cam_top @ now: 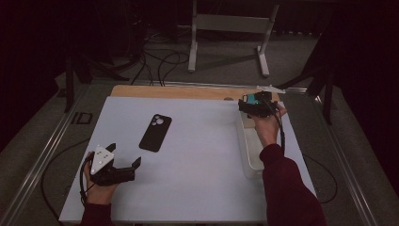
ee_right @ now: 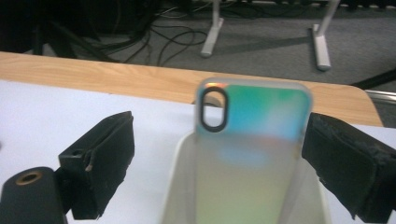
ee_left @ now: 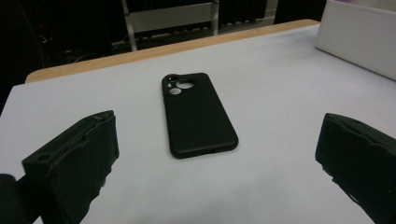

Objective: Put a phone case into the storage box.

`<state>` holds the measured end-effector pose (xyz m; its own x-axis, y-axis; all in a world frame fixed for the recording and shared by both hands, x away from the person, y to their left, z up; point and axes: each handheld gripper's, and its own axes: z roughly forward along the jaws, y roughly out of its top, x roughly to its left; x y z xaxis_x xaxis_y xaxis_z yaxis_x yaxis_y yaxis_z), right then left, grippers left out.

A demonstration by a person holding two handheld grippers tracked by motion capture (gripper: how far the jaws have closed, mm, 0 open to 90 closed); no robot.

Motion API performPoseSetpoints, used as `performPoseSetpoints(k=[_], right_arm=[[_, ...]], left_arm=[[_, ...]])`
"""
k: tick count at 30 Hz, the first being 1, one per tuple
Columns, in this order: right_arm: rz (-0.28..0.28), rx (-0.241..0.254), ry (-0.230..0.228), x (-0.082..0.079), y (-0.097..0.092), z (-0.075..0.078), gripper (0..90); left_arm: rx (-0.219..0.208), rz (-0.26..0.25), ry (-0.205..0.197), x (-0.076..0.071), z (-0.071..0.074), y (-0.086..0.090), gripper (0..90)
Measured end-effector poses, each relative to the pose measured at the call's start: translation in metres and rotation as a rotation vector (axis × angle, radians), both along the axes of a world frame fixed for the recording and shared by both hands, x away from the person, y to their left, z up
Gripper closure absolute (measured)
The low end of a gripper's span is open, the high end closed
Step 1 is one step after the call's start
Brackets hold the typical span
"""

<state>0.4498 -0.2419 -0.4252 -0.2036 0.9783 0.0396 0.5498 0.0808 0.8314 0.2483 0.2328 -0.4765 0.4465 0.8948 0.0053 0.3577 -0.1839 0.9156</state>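
Left claw [cam_top: 126, 156]: rests low on the worktop [cam_top: 197, 155] near the person's edge, jaws spread wide, gripping nothing and touching nothing.
Black phone case [ee_left: 198, 114]: lies flat, face down, straight ahead of the left claw and between the lines of its two jaws; its long axis runs away from the claw, camera holes at the far end. The left hand is much the nearer one.
Iridescent phone case [ee_right: 252, 140]: stands upright between the right claw's jaws, over the white tray [cam_top: 248, 153] at the worktop's right side.
Right claw [ee_right: 217, 163]: jaws parted; the right jaw seems to touch the case's edge, the left jaw stands clear, so I cannot tell whether it grips.
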Motion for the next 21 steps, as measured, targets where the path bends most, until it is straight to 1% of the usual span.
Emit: performPoseSetpoints(k=[4,8,10,11,13,17,21], right_arm=[[0.048,0.001,-0.003,-0.008,0.004,0.006,9.1],[0.111,-0.025,-0.011,-0.018,0.010,0.010,9.0],[0.120,-0.031,-0.015,-0.021,0.010,0.010,9.0],[0.139,-0.042,-0.020,-0.026,0.011,0.011,9.0],[0.156,-0.059,-0.033,-0.032,0.011,0.011,9.0],[0.190,-0.048,-0.047,-0.046,0.009,0.011,9.0],[0.218,-0.039,-0.072,-0.063,0.005,0.010,9.1]], left_arm=[[0.002,0.002,0.008,0.001,0.000,0.000,0.0],[0.005,0.002,0.015,0.002,-0.001,-0.001,0.0],[0.005,0.005,0.018,0.003,-0.001,0.000,0.0],[0.005,0.006,0.021,0.003,-0.002,0.000,0.0],[0.006,0.005,0.023,0.004,-0.002,-0.001,0.0],[0.008,0.006,0.029,0.005,-0.002,-0.001,0.0],[0.013,0.008,0.038,0.005,-0.003,-0.001,0.0]])
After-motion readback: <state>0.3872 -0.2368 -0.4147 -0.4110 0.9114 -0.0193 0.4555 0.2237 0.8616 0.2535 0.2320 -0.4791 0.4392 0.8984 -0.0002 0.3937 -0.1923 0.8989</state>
